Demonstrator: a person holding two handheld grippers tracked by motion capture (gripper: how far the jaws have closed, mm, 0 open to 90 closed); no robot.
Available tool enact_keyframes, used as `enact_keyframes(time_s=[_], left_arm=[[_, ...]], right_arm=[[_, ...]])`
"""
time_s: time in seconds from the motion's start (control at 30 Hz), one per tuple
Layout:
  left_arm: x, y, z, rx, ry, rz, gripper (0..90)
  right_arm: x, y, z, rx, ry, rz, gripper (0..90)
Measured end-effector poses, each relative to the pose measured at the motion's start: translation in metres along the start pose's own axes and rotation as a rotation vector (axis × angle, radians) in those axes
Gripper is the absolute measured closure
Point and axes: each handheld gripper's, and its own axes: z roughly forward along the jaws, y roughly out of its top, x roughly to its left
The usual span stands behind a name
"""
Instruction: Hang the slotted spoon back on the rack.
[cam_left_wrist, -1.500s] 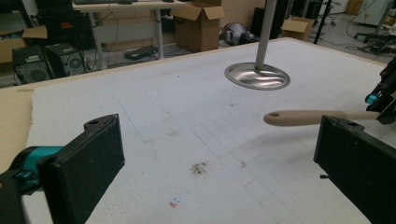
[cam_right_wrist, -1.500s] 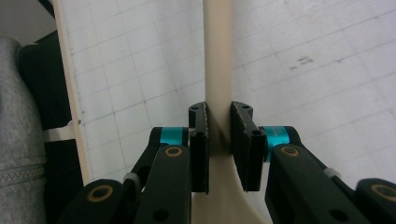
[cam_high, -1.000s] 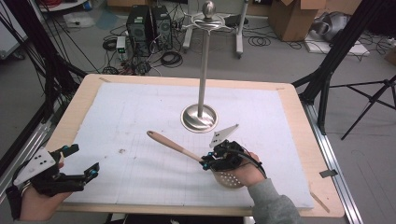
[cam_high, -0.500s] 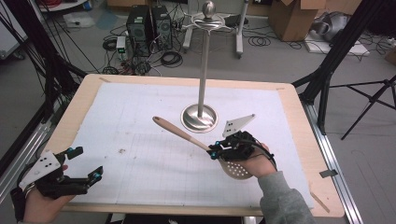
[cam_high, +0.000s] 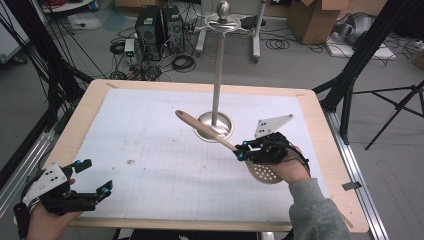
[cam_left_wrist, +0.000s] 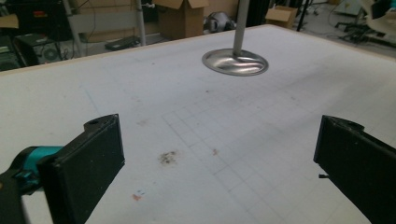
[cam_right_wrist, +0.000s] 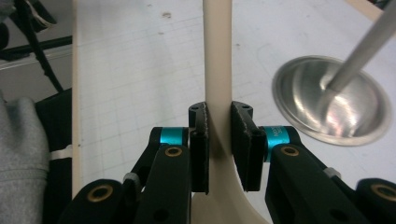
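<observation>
A wooden-edged surface (cam_high: 320, 107) covered with a white gridded mat (cam_high: 165, 145) carries a tall metal stand (cam_high: 218, 65), its round polished base (cam_high: 214, 125) resting near the far middle of the mat. At the near right, the right gripper (cam_high: 242, 151) has its jaws pressed against the neck of a slotted spoon (cam_high: 227, 144), just above the perforated bowl; the pale handle (cam_right_wrist: 218, 51) slants up and away across the front of the stand's base, and the spoon is lifted off the mat. At the near left corner, well apart from the spoon, the left gripper (cam_high: 93, 176) is held with its jaws spread wide and nothing between them. Small brown stains (cam_left_wrist: 168, 157) mark the mat. Tiny lettering on the right gripper's teal collar cannot be read.
</observation>
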Motion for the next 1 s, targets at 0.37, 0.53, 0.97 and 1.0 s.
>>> enact_keyframes(time_s=[0.37, 0.53, 0.97, 1.0], left_arm=[[-0.006, 0.000, 0.001, 0.015, 0.004, 0.017, 2.0], [-0.006, -0.001, 0.000, 0.026, 0.008, 0.018, 2.0], [-0.003, -0.002, -0.004, 0.019, 0.030, 0.005, 2.0], [-0.003, -0.001, -0.004, 0.017, 0.031, 0.004, 2.0]], right_arm=[[-0.016, -0.010, -0.031, -0.062, -0.040, 0.036, 78.2], [-0.022, -0.015, -0.039, -0.064, -0.050, 0.046, 78.3], [-0.037, -0.024, -0.053, -0.084, -0.070, 0.106, 78.2], [-0.038, -0.025, -0.054, -0.090, -0.074, 0.107, 78.2]])
